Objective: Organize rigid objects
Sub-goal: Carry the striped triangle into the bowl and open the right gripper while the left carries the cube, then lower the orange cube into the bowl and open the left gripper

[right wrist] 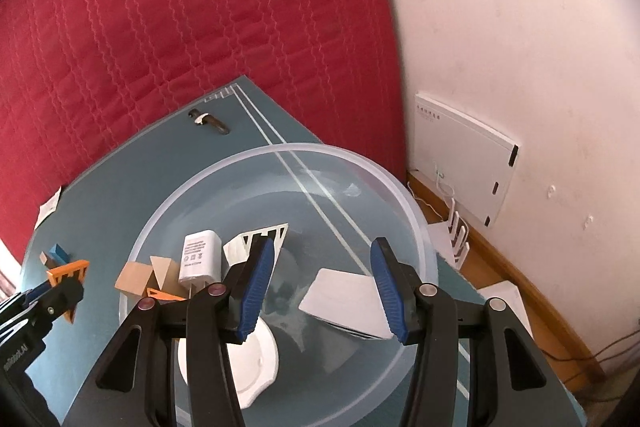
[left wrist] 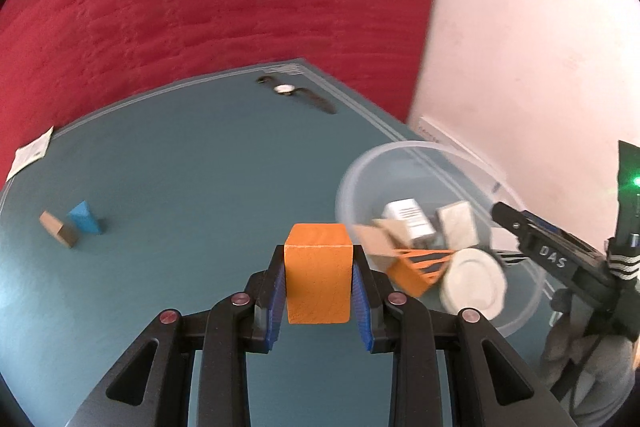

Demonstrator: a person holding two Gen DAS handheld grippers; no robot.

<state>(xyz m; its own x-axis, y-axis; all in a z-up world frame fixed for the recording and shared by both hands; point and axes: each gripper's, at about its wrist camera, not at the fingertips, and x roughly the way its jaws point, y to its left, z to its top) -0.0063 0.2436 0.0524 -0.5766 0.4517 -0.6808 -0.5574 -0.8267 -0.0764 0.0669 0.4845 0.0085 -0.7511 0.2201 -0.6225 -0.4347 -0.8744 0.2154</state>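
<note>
Left claw [left wrist: 319,279] pinches an orange wooden block [left wrist: 319,277] between its blue pads, holding it upright above the teal table [left wrist: 180,167]. Far to the left of this claw, a blue wedge block [left wrist: 85,219] and a tan block [left wrist: 58,234] lie just beside each other on the table, and a slip of paper [left wrist: 32,151] sits at the table's left edge. Ahead of the claw, near the far edge, lies a wristwatch [left wrist: 294,93]. Just to its right stands a clear plastic bowl [left wrist: 400,155] holding a white charger [left wrist: 408,223], tan blocks [left wrist: 380,239], an orange striped piece [left wrist: 420,267] and a white round disc [left wrist: 472,285].

Right claw [right wrist: 322,281] hangs spread over that bowl [right wrist: 280,149] with nothing between its pads. To its left in the bowl are two tan blocks [right wrist: 148,277] and the charger [right wrist: 200,257]; beneath its left finger lie the disc [right wrist: 256,359] and a white striped piece [right wrist: 276,231]. Between the fingers, toward the right one, rests a flat white card-like object [right wrist: 344,297]. Beyond the bowl's left rim the other claw comes in with the orange block [right wrist: 68,273]. To the right of the table are a wooden floor [right wrist: 520,283], a white wall [right wrist: 520,47] and a white panel [right wrist: 460,155] leaning against it. Behind the table stretches a red quilted bedspread [right wrist: 180,27].
</note>
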